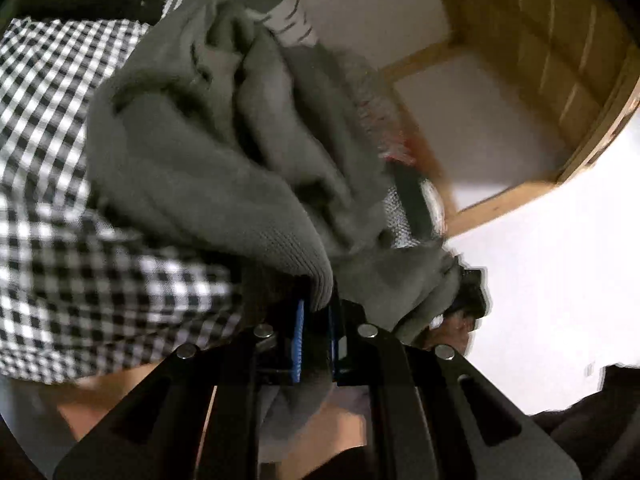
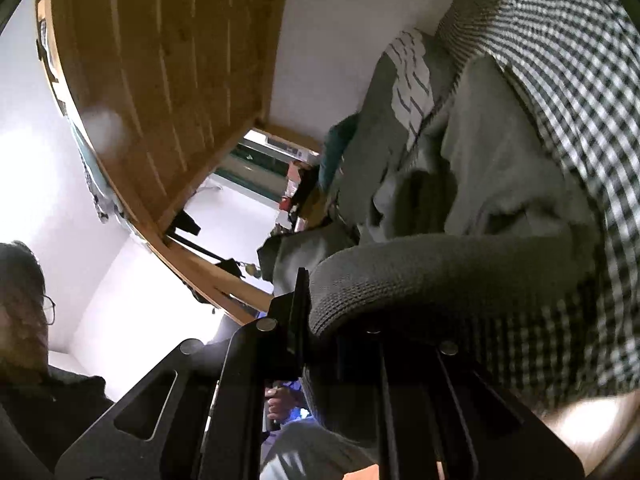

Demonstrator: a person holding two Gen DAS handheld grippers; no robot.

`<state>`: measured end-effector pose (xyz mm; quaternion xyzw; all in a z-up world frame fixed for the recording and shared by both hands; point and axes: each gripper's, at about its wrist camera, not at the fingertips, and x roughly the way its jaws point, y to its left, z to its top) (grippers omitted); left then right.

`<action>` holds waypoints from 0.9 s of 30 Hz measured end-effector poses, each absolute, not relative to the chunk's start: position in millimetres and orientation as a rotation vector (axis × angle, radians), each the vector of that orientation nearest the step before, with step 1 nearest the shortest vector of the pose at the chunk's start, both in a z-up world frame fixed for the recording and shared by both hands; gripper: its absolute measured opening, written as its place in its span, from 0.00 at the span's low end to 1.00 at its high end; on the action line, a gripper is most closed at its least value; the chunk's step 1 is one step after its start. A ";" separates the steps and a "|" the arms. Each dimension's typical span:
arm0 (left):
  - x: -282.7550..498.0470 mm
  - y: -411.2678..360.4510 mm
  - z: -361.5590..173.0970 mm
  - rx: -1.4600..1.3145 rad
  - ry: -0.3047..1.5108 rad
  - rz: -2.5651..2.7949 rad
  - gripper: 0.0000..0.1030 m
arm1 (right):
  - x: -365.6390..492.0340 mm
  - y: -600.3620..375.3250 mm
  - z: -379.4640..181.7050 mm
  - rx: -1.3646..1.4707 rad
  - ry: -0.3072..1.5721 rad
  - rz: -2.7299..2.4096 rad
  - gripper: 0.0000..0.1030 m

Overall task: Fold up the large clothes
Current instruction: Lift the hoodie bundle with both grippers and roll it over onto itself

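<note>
A large grey knitted garment (image 1: 208, 160) hangs bunched and lifted in front of both cameras. My left gripper (image 1: 316, 312) is shut on its ribbed hem, which sits between the blue pads (image 1: 298, 340). In the right wrist view the same grey garment (image 2: 480, 208) drapes over my right gripper (image 2: 320, 320), whose jaws are closed on a thick ribbed edge (image 2: 420, 280). The right gripper's far finger is hidden under the cloth. The other gripper shows at the garment's right end in the left wrist view (image 1: 468, 292).
A black-and-white checked cloth (image 1: 60, 200) lies behind the garment; it also shows in the right wrist view (image 2: 580, 100). A wooden slatted bed frame (image 2: 160, 80) stands close by. A striped white cloth (image 2: 412, 76) lies further back. The person's head (image 2: 20, 300) is at the left.
</note>
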<state>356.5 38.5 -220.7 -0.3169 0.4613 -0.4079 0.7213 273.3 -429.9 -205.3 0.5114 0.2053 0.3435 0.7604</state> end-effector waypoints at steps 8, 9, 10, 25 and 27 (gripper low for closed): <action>398.1 44.5 -187.3 -1.005 0.890 -0.958 0.08 | 312.9 -464.4 -179.6 1.191 0.323 0.825 0.11; 403.5 45.4 -184.5 -1.026 0.881 -0.956 0.08 | 318.2 -467.6 -177.2 1.200 0.312 0.826 0.11; 411.0 47.3 -181.1 -1.031 0.872 -0.945 0.08 | 324.6 -470.9 -176.0 1.210 0.306 0.824 0.11; 427.3 30.3 -193.7 -0.759 1.138 -0.906 0.75 | 390.9 -455.9 -179.1 1.008 0.635 0.794 0.34; 410.3 18.3 -205.4 -0.718 1.156 -0.869 0.82 | 376.3 -446.0 -187.9 1.018 0.649 0.826 0.62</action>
